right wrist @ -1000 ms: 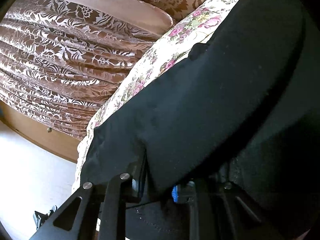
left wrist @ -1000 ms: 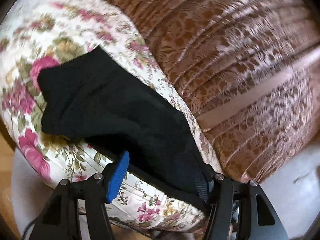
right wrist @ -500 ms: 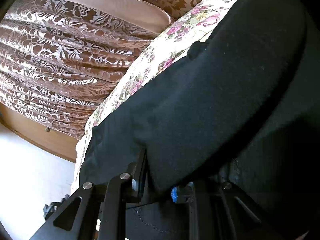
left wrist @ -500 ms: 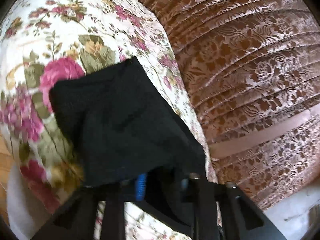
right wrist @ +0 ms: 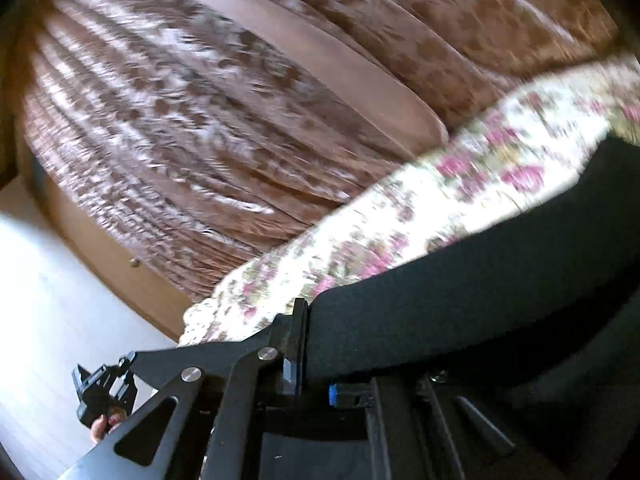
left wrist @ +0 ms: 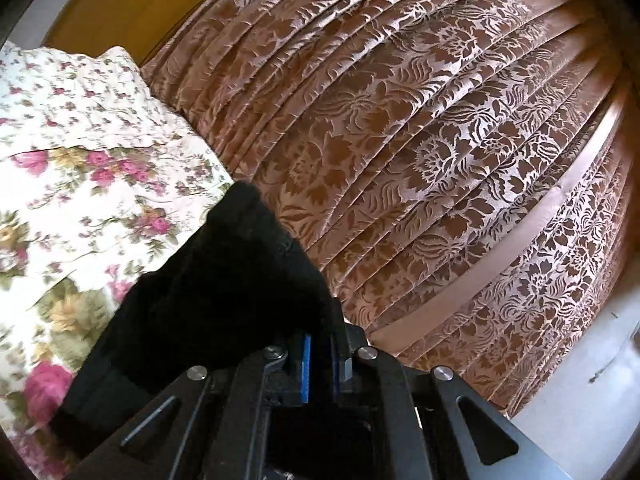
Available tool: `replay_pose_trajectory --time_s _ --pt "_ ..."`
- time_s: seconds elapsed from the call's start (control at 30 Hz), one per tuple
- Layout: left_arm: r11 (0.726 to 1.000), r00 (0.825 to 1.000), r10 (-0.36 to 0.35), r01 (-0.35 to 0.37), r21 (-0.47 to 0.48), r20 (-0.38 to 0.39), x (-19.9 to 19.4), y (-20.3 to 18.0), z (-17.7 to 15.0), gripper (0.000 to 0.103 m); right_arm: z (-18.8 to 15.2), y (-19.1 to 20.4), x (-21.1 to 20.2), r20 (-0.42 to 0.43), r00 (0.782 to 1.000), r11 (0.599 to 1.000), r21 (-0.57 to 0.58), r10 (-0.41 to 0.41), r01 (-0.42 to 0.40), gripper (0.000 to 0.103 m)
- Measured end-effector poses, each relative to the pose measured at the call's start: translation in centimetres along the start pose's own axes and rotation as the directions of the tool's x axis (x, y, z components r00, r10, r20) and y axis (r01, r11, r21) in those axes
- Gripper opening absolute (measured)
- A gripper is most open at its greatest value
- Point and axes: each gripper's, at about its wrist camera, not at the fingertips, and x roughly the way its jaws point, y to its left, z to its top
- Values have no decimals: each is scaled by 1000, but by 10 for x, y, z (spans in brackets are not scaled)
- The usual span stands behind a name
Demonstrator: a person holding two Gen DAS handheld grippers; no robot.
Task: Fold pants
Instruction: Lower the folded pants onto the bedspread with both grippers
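A: Left gripper (left wrist: pixel 320 356) pinching the pants (left wrist: pixel 224 292) — fingers nearly closed, lifting the edge over the quilt (left wrist: pixel 80 184) for folding.

B: Right gripper (right wrist: pixel 316 360) clamping cloth too — keeping it taut.

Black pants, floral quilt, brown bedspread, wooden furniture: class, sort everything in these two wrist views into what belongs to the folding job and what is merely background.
Part of the job:
- black pants
- left gripper, shut on the pants
- right gripper, shut on the pants

Just background:
- floral quilt under the pants
- brown damask bedspread
- wooden furniture
- pale floor
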Motion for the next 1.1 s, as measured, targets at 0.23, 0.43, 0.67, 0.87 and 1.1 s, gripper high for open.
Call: replay_pose_trajectory --time_s 0.23,0.43,0.67,0.87,1.1 --pt "973 976 164 -184 -142 -143 -12 87 -63 7 -52 -18 11 -154 985 996 -70 -73 63 7" --pt "971 972 169 -193 -138 -165 -20 97 -77 7 -81 -37 20 -205 971 990 -84 -125 110 7" --pt "982 980 158 -169 -88 -123 -39 67 -75 7 -70 -27 -1 -144 987 994 -93 -75 62 7" --pt "964 953 257 -264 -20 -162 -27 79 -84 7 -77 -34 7 -190 976 990 -109 -109 90 7" --pt "952 936 283 -301 -61 -209 -22 101 -96 10 -93 -57 15 -240 966 995 -22 -96 94 9"
